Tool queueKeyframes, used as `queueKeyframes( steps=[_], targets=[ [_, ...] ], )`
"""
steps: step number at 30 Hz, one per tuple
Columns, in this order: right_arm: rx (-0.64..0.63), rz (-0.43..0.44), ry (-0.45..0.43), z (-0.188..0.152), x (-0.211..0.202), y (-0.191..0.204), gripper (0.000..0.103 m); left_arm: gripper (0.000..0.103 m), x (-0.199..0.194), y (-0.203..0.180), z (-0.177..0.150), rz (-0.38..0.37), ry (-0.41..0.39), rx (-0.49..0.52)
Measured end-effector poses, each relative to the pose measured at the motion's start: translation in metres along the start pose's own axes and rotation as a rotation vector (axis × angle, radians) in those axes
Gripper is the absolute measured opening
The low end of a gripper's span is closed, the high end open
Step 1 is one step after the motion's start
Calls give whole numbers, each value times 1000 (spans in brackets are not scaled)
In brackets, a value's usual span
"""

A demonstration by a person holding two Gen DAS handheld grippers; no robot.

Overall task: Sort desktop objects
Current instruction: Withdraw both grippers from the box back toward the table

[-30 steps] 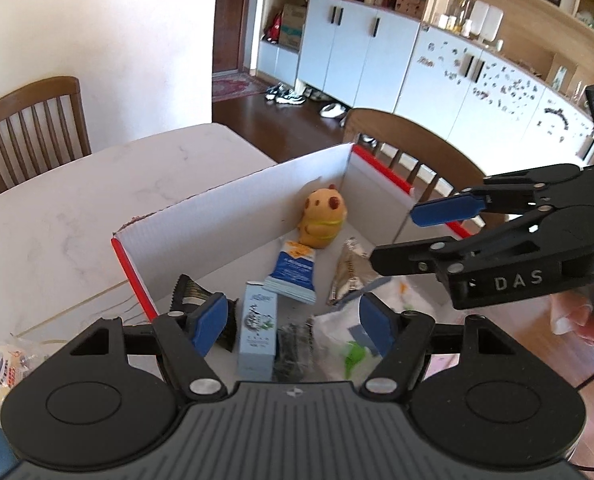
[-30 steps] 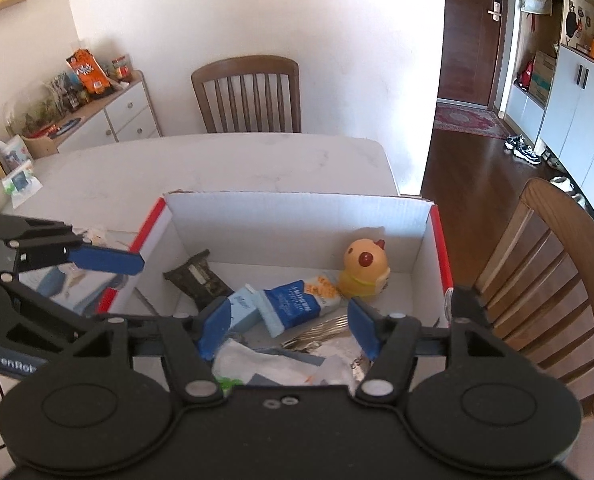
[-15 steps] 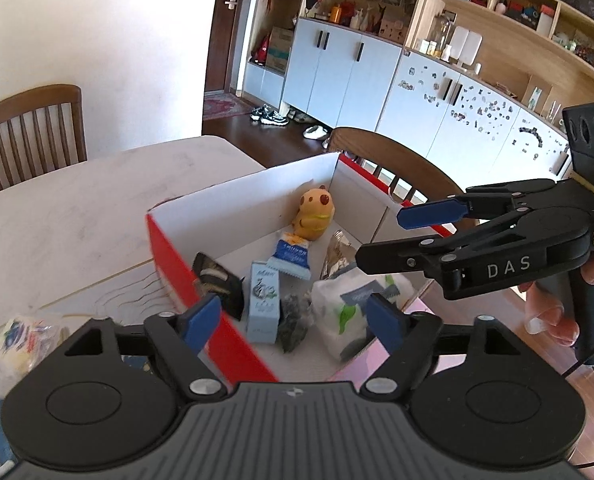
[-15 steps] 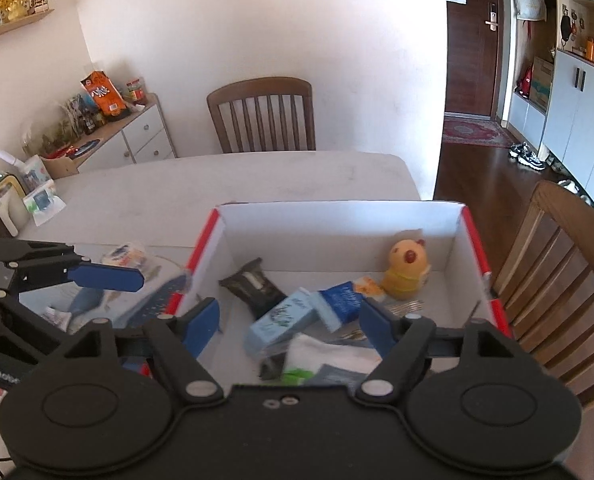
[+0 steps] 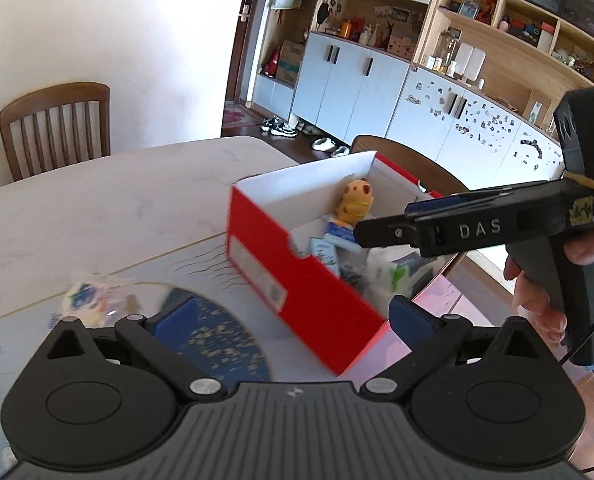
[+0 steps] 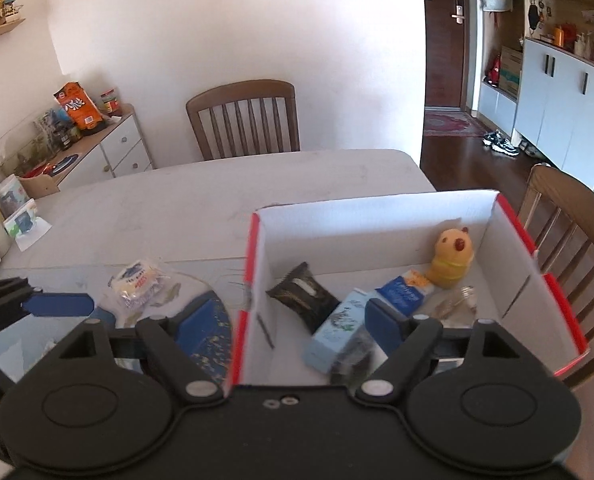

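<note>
Pulling back from where they were a second ago, both grippers now sit outside the red and white box point(image 6: 513, 216), which a moment earlier filled the space right in front of them. The left gripper point(image 5: 293, 320) has its fingers spread wide and holds nothing; it has swung left, so the box's red outer wall point(image 5: 297, 280) now crosses between its blue pads, with a dark blue patterned mat point(image 5: 221, 332) on the table point(image 5: 97, 208) below. The right gripper point(image 6: 285, 322) is also wide open and empty, straddling the box's left wall rather than hanging over its middle as before. In the left wrist view its fingers appear closer together than half a second ago, seen side-on. Inside the box lie a yellow plush toy point(image 6: 451, 258), a blue tube point(image 6: 405, 294), a pale blue carton point(image 6: 337, 332), a dark wrapped snack point(image 6: 303, 294) and a white pouch with green print point(image 5: 397, 272), none of them shifted. A wrapped snack packet point(image 6: 137, 280), barely in view earlier, now shows plainly on the table left of the box, near the mat.
</note>
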State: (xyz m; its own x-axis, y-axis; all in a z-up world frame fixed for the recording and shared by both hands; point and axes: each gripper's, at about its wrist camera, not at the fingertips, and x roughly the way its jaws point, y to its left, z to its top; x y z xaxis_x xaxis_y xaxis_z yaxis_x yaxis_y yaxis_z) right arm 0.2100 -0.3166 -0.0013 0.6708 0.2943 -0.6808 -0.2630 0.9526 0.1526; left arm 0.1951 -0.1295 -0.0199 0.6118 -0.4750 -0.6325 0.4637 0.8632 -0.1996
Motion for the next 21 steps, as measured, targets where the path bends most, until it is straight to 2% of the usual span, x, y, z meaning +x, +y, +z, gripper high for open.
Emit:
queueKeyframes(
  steps=[4, 10, 21],
  targets=[
    [14, -26, -29, -1, 7, 27, 87, 103, -16, 24, -13, 16, -12, 4],
    [10, -45, -14, -3, 27, 71, 88, 103, -40, 65, -36, 13, -36, -3],
    [1, -62, 28, -6, 60, 131, 89, 103, -64, 131, -75, 14, -2, -46]
  ],
)
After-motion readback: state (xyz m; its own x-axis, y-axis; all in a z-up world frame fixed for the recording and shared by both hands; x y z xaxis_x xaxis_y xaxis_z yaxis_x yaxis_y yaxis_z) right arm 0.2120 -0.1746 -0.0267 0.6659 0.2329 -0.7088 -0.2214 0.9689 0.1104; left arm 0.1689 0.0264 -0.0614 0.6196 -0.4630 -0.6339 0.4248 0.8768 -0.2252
